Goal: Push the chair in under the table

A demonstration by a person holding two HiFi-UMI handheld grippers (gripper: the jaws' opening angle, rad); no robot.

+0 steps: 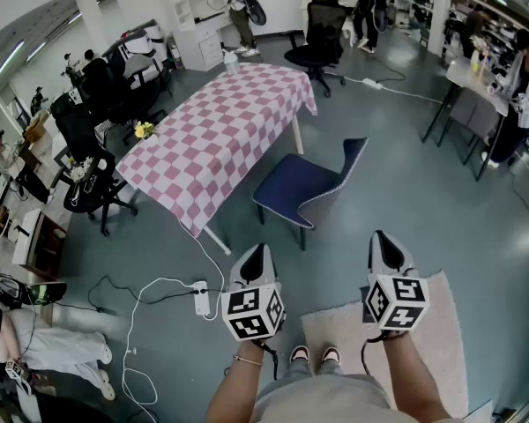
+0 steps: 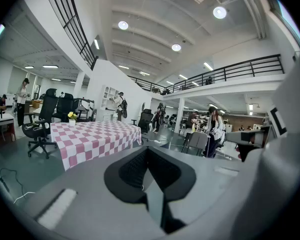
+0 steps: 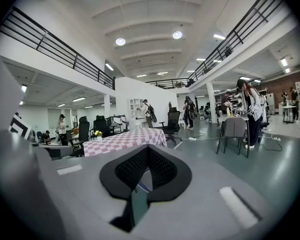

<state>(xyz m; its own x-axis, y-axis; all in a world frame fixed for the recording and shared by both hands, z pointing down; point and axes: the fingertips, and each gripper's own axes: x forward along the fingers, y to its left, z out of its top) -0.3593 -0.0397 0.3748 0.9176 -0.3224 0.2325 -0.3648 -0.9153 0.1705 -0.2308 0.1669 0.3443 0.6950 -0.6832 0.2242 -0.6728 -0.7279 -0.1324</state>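
Note:
A blue chair (image 1: 306, 185) stands on the grey floor, pulled out to the right of the table (image 1: 220, 130), which wears a pink-and-white checked cloth. Its seat faces the table and its curved back points right. My left gripper (image 1: 257, 256) hovers short of the chair on the near side, shut with nothing in it. My right gripper (image 1: 386, 244) hangs level with it to the right, also shut and empty. Neither touches the chair. In the left gripper view the table (image 2: 92, 138) lies ahead on the left; in the right gripper view the table (image 3: 121, 142) shows beyond the jaws.
A white power strip (image 1: 202, 299) and cables lie on the floor left of my left gripper. A beige rug (image 1: 441, 333) is underfoot. Black office chairs (image 1: 93, 183) crowd the table's far left side, another (image 1: 322, 38) stands beyond it. People and a second table (image 1: 476, 86) are at right.

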